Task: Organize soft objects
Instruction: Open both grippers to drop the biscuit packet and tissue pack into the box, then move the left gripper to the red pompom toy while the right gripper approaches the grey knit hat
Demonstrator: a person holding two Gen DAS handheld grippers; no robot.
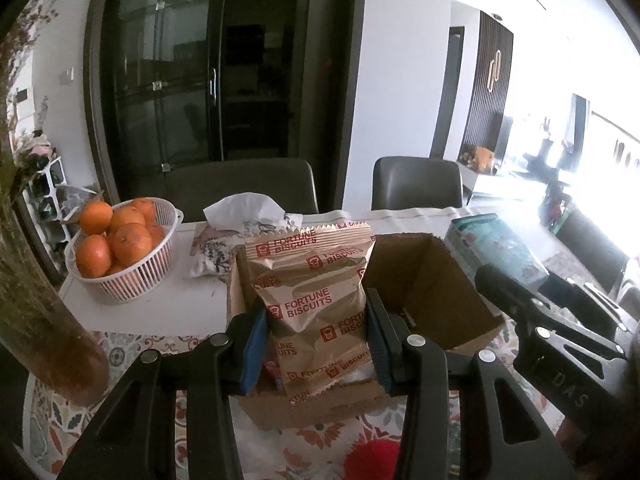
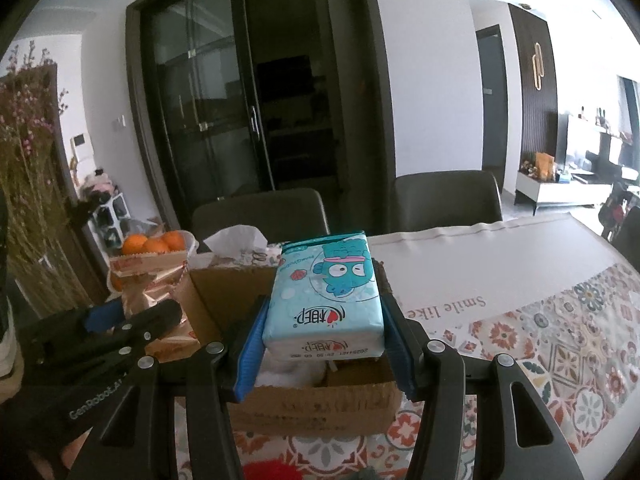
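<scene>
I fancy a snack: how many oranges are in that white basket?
5 show clearly in the white basket by the table's left edge: one top left, one at the back, one in the centre, one front left, one right. More may lie underneath.

Home dining area. Table [image 2: 500, 256] under patterned floral cloth, two dark upholstered chairs [image 1: 416, 184] behind it. White basket of oranges [image 1: 120, 248], tissue box [image 1: 236, 236], dried flowers [image 2: 28, 152] at left. Dark glass-door cabinet [image 2: 248, 92] on far wall; living room with low white sideboard [image 2: 560, 192] beyond.
</scene>
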